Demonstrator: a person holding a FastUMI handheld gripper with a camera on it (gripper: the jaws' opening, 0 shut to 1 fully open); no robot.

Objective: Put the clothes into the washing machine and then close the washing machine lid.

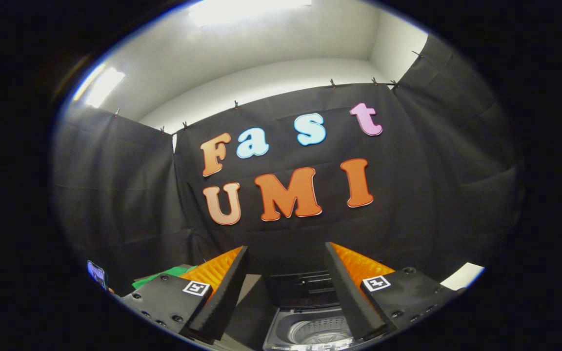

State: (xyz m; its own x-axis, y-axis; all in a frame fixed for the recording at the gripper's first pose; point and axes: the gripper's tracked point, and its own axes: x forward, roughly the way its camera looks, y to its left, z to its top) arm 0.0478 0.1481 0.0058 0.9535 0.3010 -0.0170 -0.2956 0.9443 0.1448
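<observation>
My gripper (pixel 286 253) is held high and stands open, with nothing between its fingers. Below and between the fingers sits the washing machine (pixel 310 326), its lid (pixel 303 287) raised at the back and its metal drum (pixel 317 331) visible from above. A green piece of clothing (pixel 159 277) lies to the left, just beyond the left finger, partly hidden by it.
The booth's black cloth wall (pixel 286 229) rises straight ahead and wraps both sides. A small device with a lit screen (pixel 96 273) is at the far left. A pale surface (pixel 464 275) shows at the right behind the right finger.
</observation>
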